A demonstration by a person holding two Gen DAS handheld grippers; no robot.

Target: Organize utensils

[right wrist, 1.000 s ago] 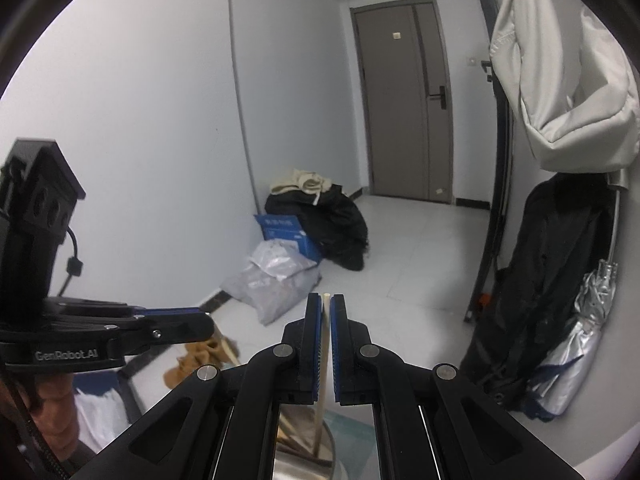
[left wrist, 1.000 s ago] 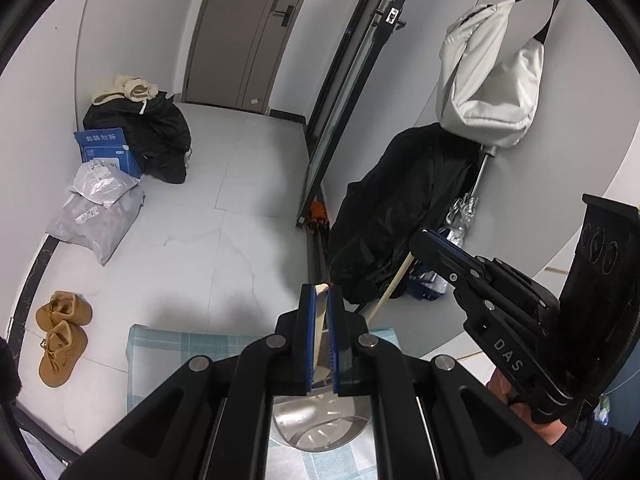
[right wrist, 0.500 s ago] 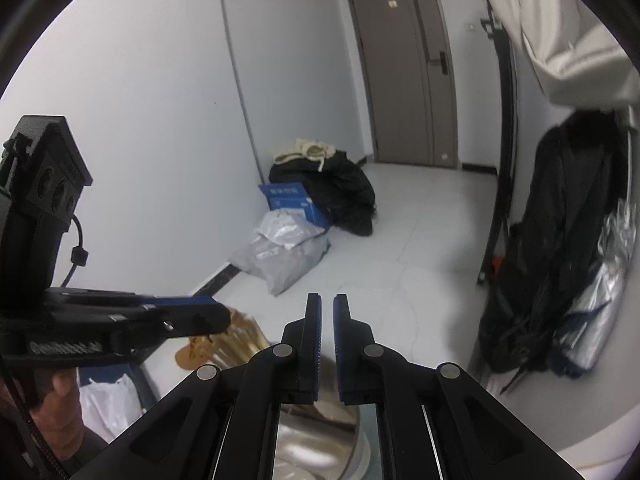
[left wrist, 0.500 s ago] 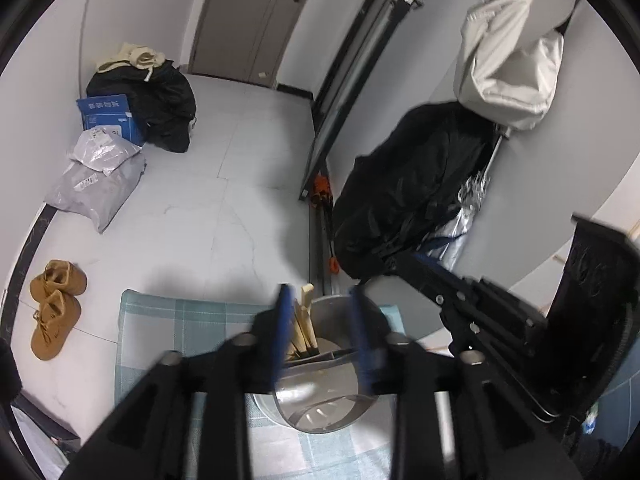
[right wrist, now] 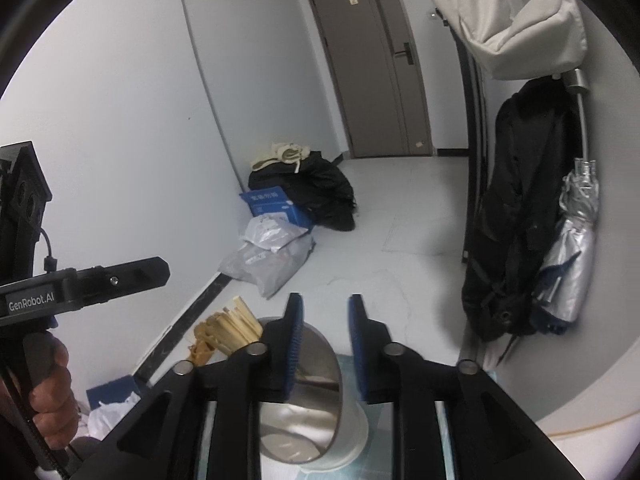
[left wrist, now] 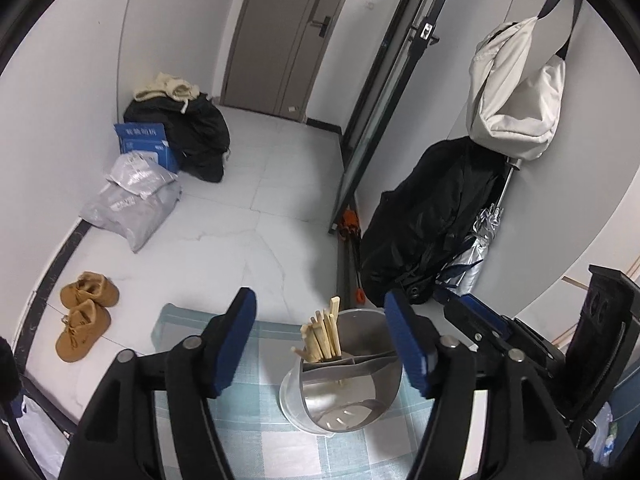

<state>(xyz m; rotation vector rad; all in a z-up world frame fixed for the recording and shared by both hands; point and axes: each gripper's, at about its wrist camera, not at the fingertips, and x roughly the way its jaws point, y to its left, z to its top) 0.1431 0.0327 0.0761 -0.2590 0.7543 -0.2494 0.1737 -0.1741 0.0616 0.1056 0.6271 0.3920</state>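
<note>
1. Presently, desk (left wrist: 188, 316): covered by a pale blue-and-white checked cloth; it carries the holder and no loose utensil shows on its visible part.
2. Left gripper (left wrist: 320, 340): fingers wide apart, having just been opening; nothing is clamped, though the holder and sticks sit in the gap between them.
3. Right gripper (right wrist: 325, 344): fingers a modest way apart, also just opening; nothing is pressed between them, and they hang directly above the holder's rim.
4. Utensil holder (left wrist: 360, 396): shiny metal cup with a slotted base and an inner divider, standing upright on the cloth.
5. Chopsticks (left wrist: 322, 338): a bundle of pale wooden sticks, standing tilted in the far-left compartment, tips above the rim.
6. Progress, as a judgement: the chopsticks appear stowed and both grippers freed; whether further utensils wait outside the views cannot be told.
</note>
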